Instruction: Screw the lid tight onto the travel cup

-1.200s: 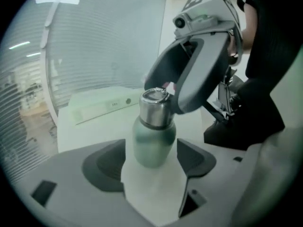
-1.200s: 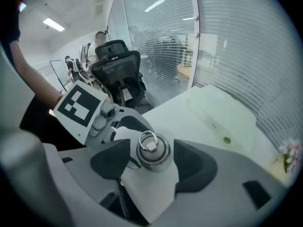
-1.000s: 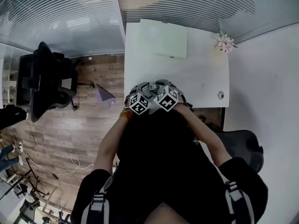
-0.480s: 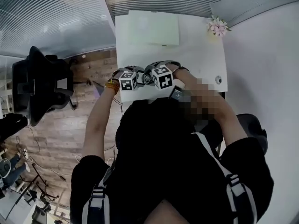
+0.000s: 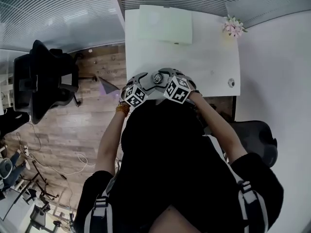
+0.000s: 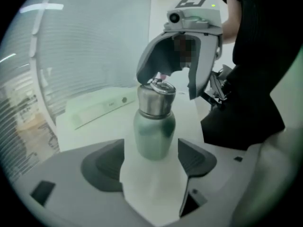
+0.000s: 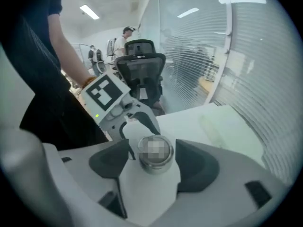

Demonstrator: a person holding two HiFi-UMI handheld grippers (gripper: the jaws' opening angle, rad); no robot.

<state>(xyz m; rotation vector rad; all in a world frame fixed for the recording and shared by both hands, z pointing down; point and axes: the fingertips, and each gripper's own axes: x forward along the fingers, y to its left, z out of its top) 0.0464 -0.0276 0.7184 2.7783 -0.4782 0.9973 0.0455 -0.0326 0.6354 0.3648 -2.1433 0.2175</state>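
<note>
The travel cup (image 6: 155,122) stands upright on the white table (image 5: 214,57), near its front edge; it has a pale green body and a steel lid (image 7: 155,152) on top. My left gripper (image 6: 151,162) flanks the cup's lower body from the side. Its jaws are opening, and narrow gaps show between the pads and the cup. My right gripper (image 7: 152,162) comes from the opposite side, higher up, around the lid. Its jaws are opening too, with the lid between the pads and not pressed. In the head view the cup (image 5: 159,78) sits between both marker cubes.
A pale green flat board (image 5: 165,24) lies at the table's far side. Pink flowers (image 5: 233,27) stand at the far right corner, and a small round object (image 5: 231,83) sits near the right edge. A black office chair (image 5: 41,81) stands on the wooden floor to the left. Glass walls lie beyond.
Both grippers have stayed at the cup by the table's front edge. The marker cubes have shifted slightly and the right forearm has dropped back down.
</note>
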